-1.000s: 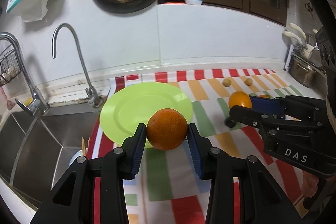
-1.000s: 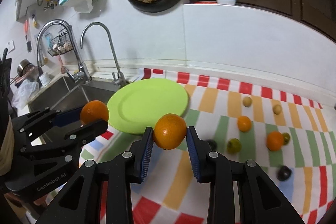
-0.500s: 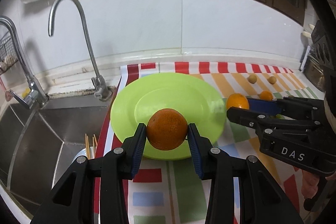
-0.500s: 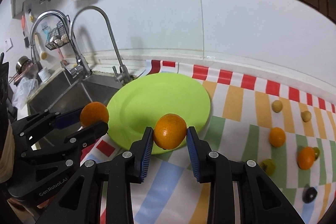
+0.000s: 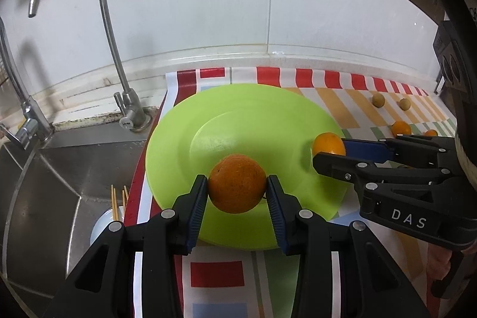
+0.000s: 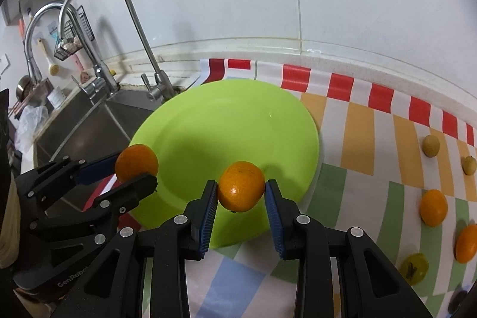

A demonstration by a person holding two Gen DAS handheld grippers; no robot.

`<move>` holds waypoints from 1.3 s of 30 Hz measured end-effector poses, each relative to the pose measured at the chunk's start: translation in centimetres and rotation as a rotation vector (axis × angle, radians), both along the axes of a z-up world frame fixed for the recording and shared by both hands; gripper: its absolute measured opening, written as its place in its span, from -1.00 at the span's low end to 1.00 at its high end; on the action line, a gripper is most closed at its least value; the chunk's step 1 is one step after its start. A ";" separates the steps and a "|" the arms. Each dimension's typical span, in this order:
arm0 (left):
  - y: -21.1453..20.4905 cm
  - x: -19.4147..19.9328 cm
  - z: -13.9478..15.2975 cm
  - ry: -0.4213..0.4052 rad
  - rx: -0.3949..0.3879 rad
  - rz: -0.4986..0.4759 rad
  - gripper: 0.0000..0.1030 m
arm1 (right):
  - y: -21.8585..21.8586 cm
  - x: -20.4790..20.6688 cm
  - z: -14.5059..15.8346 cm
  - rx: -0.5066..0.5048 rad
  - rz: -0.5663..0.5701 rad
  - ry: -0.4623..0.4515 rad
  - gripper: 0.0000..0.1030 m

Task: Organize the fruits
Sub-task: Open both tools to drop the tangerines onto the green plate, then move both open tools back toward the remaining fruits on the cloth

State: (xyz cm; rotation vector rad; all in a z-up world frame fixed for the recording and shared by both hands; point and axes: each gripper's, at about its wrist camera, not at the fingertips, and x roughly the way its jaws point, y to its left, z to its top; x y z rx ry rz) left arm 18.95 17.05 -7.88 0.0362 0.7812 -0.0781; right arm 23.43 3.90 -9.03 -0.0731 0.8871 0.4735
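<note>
Two oranges sit clamped in my tongs over a lime-green plate (image 5: 179, 139). My left gripper (image 5: 237, 189) pinches the darker orange (image 5: 237, 188) between its blue pads, above the plate's 6 o'clock rim. My right gripper (image 6: 241, 190) squeezes the brighter orange (image 6: 241, 189) near the plate's 4 o'clock edge. Under the plate lies a striped cloth (image 6: 357, 115), with loose small fruits (image 6: 433, 207) at 3 o'clock. A sink (image 5: 59, 175) lies at 9 o'clock.
</note>
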 end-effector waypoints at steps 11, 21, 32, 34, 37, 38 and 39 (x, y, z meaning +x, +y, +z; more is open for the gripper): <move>-0.1 -1.7 2.1 -0.061 0.021 0.042 0.03 | -1.5 -1.0 1.9 0.008 -0.032 -0.057 -0.25; -1.6 -5.4 5.6 -0.124 -0.028 0.056 0.03 | -4.4 -5.2 5.8 0.029 -0.104 -0.142 -0.25; -5.3 -9.9 7.7 -0.195 -0.048 -0.010 0.41 | -8.6 -10.6 9.0 0.061 -0.212 -0.191 0.14; -5.9 -10.6 7.9 -0.205 -0.047 -0.019 0.47 | -9.3 -11.4 9.3 0.064 -0.230 -0.196 0.21; -6.7 -11.7 8.3 -0.223 -0.050 -0.031 0.63 | -10.2 -12.6 9.6 0.065 -0.260 -0.208 0.39; -7.0 -12.0 8.4 -0.230 -0.052 -0.034 0.69 | -10.5 -13.1 9.7 0.059 -0.268 -0.216 0.41; -7.3 -12.2 8.4 -0.236 -0.054 -0.038 0.72 | -10.8 -13.5 9.8 0.052 -0.275 -0.224 0.45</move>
